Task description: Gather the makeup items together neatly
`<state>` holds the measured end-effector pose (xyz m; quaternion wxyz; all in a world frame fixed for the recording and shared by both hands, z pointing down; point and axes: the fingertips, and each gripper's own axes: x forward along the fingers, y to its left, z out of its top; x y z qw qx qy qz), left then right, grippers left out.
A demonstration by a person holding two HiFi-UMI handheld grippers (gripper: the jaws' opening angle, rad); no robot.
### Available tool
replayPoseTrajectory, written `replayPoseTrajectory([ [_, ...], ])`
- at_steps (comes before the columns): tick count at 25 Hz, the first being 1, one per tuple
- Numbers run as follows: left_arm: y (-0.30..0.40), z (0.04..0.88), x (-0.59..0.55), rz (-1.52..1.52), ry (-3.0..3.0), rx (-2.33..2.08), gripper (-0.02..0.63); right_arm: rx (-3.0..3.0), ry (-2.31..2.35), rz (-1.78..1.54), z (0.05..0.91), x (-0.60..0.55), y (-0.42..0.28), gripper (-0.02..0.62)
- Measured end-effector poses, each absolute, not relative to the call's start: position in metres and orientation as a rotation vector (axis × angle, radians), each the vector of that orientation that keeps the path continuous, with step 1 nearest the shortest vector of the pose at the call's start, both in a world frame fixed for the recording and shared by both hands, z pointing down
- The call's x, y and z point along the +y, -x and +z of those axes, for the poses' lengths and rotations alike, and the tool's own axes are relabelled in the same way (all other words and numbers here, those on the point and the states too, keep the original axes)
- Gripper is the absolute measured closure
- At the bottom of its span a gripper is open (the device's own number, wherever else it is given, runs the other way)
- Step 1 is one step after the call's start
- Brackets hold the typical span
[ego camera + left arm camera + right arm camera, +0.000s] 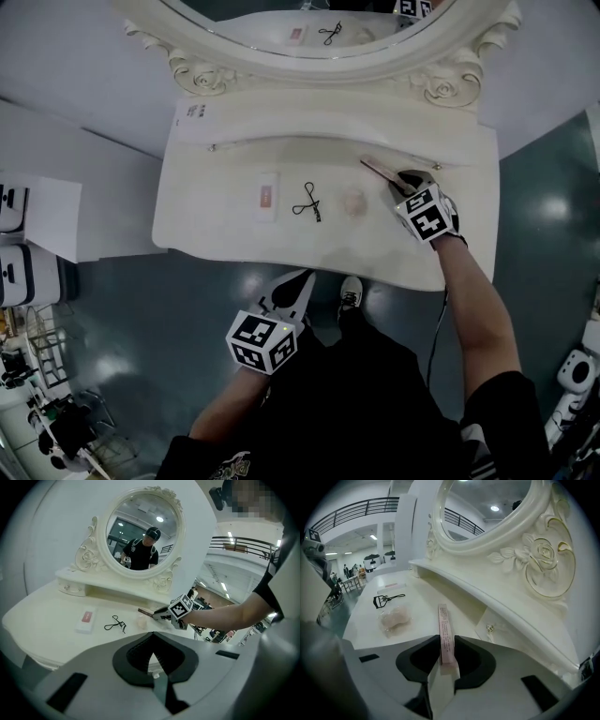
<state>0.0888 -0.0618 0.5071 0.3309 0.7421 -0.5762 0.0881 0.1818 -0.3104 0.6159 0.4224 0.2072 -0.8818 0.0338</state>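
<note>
Head view of a white vanity counter (pixel 211 230) below an oval mirror in a carved white frame (pixel 202 73). The right hand-held gripper (pixel 401 185) is clamped on one end of a slim pink cardboard box (pixel 378 168), which lies at the counter's right, near its raised back ledge, with its free end pointing away along the counter. Left of it, in a row and apart from one another: a pale puff in a clear wrapper (pixel 353 202), a black eyelash curler (pixel 307 201) and a flat white packet with a pink label (pixel 267 197). The left hand-held gripper (pixel 292 286) hangs off the counter's front edge, jaws together, holding nothing.
</note>
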Motion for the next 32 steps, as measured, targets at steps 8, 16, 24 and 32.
replayPoseTrajectory([
  [8,-0.085,0.495,-0.069,0.204,-1.988,-1.499,0.598,-2.191,-0.792,0.169,0.603,-0.293,-0.2,0.496],
  [16,-0.087,0.493,-0.062,0.218,-2.047,-1.417,0.598,-2.14,-1.116,0.36,0.592,-0.269,-0.226,0.497],
  [24,-0.087,0.486,-0.057,0.257,-2.138,-1.31,0.598,-2.01,-1.402,0.517,0.593,-0.246,-0.253,0.497],
  [32,-0.068,0.485,-0.05,0.277,-2.166,-1.264,0.598,-1.907,-1.503,0.596,0.606,-0.235,-0.256,0.497],
])
